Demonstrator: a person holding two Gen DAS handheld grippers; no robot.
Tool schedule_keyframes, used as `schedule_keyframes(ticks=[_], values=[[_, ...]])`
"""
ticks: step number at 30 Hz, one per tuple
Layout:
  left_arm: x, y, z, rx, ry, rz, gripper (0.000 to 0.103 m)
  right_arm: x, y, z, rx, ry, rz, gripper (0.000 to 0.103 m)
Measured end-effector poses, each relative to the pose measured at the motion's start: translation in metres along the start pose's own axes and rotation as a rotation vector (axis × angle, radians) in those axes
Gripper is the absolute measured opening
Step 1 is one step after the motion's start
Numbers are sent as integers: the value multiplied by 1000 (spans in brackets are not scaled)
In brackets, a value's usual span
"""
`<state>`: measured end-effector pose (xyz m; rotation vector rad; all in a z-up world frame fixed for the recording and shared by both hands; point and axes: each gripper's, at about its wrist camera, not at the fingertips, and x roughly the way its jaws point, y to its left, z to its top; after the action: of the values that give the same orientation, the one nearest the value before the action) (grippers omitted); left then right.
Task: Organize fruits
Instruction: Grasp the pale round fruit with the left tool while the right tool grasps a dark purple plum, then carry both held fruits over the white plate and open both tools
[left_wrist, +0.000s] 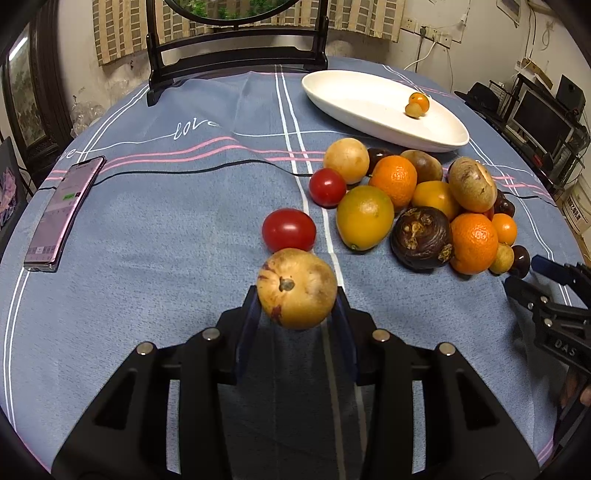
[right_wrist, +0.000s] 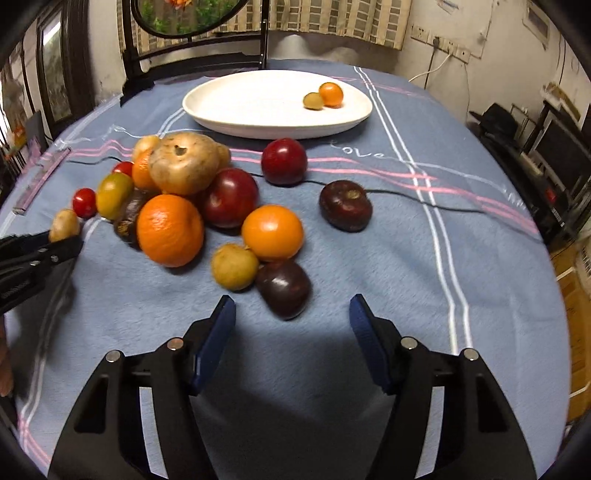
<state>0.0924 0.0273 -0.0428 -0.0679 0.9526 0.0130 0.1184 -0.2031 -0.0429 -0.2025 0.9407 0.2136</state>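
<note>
A tan, speckled round fruit (left_wrist: 296, 288) sits clamped between the blue pads of the left hand-held gripper (left_wrist: 297, 310), lifted clear of the blue striped cloth (left_wrist: 166, 229) that covers the counter. Just beyond it, at twelve o'clock, lies a red tomato (left_wrist: 289, 229); a second tomato (left_wrist: 327, 187) rests at the edge of the main fruit pile (left_wrist: 417, 206), which spreads toward two o'clock in the left wrist view with oranges, brown-skinned fruit and dark plums touching one another. The white oval plate (left_wrist: 354, 107) stands farther off at one o'clock, holding a small orange fruit (left_wrist: 419, 101) and a small pale one (left_wrist: 413, 110) side by side. In the right wrist view, the right hand-held gripper (right_wrist: 292, 314) hovers with its jaws partly spread and nothing gripped; a dark plum (right_wrist: 283, 288) lies on the cloth just ahead, between the line of its fingertips, untouched by either pad. A phone (left_wrist: 62, 214) lies at nine o'clock on the cloth.
</note>
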Motion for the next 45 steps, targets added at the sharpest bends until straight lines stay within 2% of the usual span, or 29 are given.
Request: schedule_keyframes(ticks=[2, 5, 7, 8, 9, 11, 18, 28, 33, 38, 41, 45], values=[[0, 0, 0, -1, 0, 0, 40, 2, 1, 3, -30, 3, -26, 66], [0, 0, 0, 0, 0, 1, 40, 7, 2, 9, -54, -4, -20, 64], [0, 0, 0, -1, 0, 0, 40, 12, 1, 13, -61, -4, -2, 48], [0, 0, 0, -1, 0, 0, 40, 12, 1, 14, -54, -1, 27, 35], [1, 0, 0, -1, 0, 0, 40, 12, 1, 15, -48, 4, 47, 31], [1, 0, 0, -1, 0, 0, 40, 8, 3, 14, -54, -2, 44, 31], [-5, -2, -1, 10, -17, 2, 40, -19, -18, -4, 38, -46, 134, 31], [-56, -20, 13, 72, -129, -25, 40, -59, -35, 0, 87, -185, 215, 31], [-63, -40, 42, 118, -148, -50, 40, -65, -33, 21, 67, -223, 230, 31], [-54, -56, 80, 139, -167, -48, 40, -67, -32, 58, 54, -280, 228, 31], [-39, -62, 108, 132, -169, -30, 40, -55, -34, 84, 75, -291, 223, 31], [-15, -68, 132, 148, -152, -4, 40, -27, -33, 115, 77, -265, 204, 31]])
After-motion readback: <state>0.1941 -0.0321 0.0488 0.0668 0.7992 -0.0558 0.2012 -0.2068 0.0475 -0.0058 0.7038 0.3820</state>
